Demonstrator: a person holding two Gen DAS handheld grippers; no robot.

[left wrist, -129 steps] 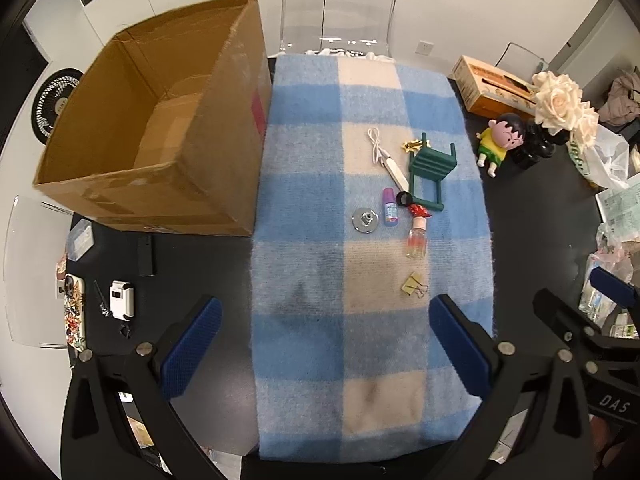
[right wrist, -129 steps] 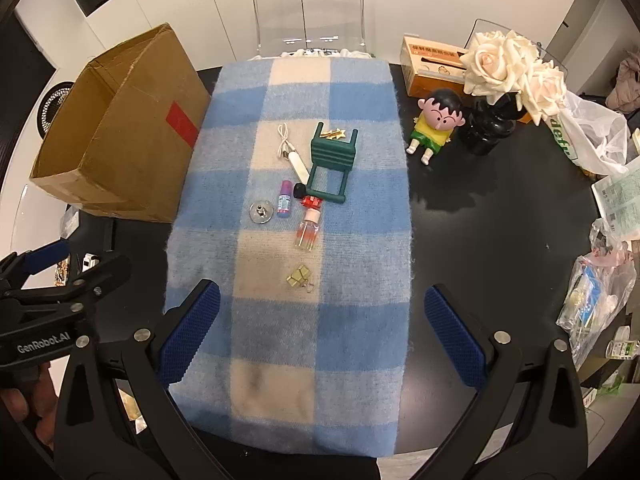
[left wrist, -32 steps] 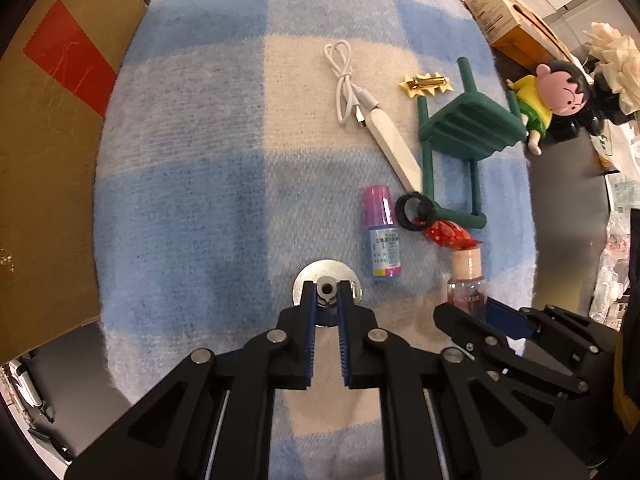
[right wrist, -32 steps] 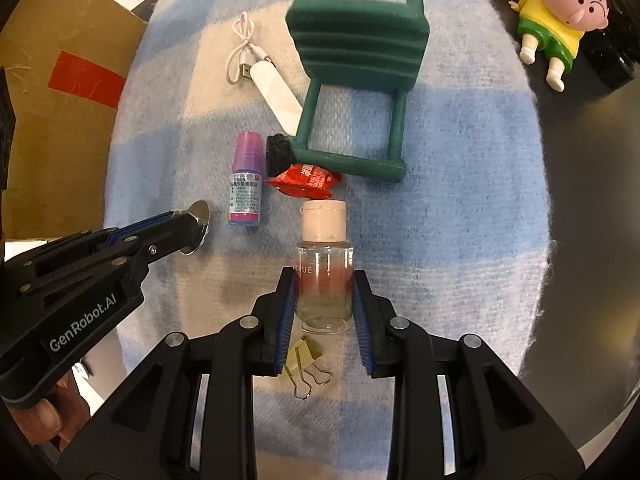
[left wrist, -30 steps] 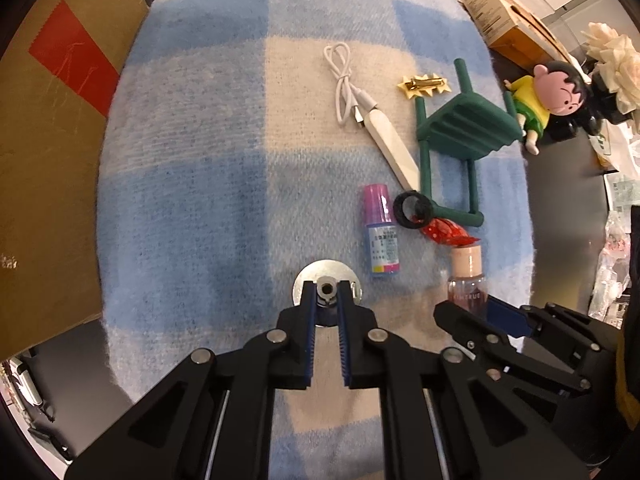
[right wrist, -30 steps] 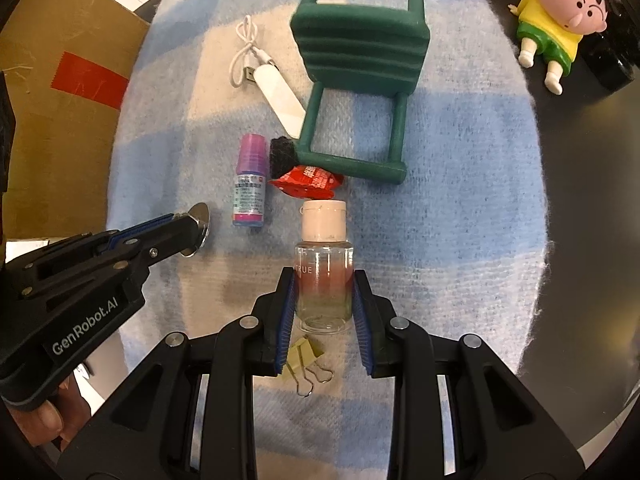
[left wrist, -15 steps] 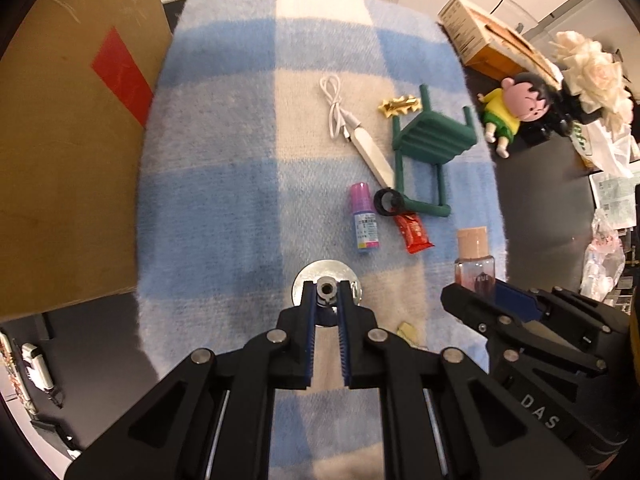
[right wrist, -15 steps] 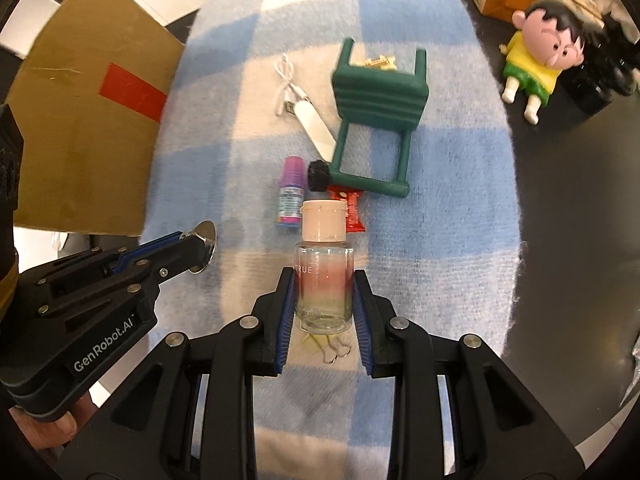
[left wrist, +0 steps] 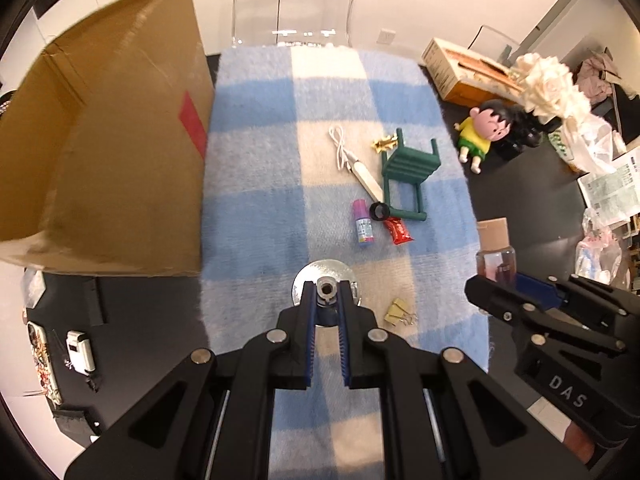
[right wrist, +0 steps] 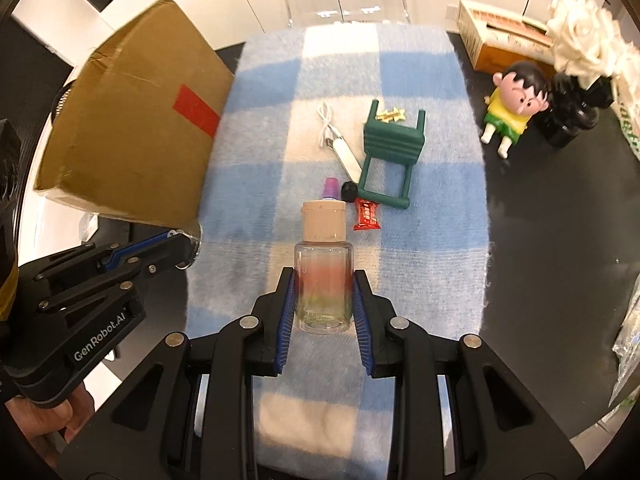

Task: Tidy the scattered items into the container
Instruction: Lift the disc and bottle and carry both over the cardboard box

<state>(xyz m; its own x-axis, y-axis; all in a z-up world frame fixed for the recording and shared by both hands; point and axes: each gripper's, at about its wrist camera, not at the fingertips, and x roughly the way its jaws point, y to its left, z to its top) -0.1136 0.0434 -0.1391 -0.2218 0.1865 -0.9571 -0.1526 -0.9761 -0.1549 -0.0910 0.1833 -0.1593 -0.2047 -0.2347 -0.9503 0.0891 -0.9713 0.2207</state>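
- At nine o'clock of the checked blanket [left wrist: 256, 184]: cardboard box [left wrist: 108, 140], brown with a red tape patch, standing on the black table [left wrist: 516, 184], its side touching the blanket's edge.
- Left gripper [left wrist: 326, 312], six o'clock in its own view: jaws pinching the hub of a round metal disc [left wrist: 312, 280], disc held above the blanket.
- Just right of the disc, about four o'clock from it: yellow binder clips [left wrist: 400, 314] lying on a cream square.
- Mid-blanket cluster, left to right: white cable [left wrist: 338, 146] with its white stick-shaped end, purple-capped small bottle [left wrist: 363, 222], black ring [left wrist: 379, 211], red sachet [left wrist: 398, 230], green toy chair [left wrist: 410, 168] tipped on its side, gold star clip [left wrist: 386, 144] at the chair's twelve o'clock.
- Right gripper [right wrist: 323, 300]: jaws clamped on the clear body of a beige-capped bottle [right wrist: 323, 256], cap pointing to twelve, bottle off the blanket.
- Two o'clock, off the blanket: cartoon boy figure [right wrist: 512, 104] in a yellow shirt, beside a black vase [right wrist: 568, 120] with white roses [right wrist: 584, 36].
- Behind them: an orange-sided carton [right wrist: 504, 40].
- Twelve o'clock beyond the blanket: clear plastic chair [left wrist: 296, 0].
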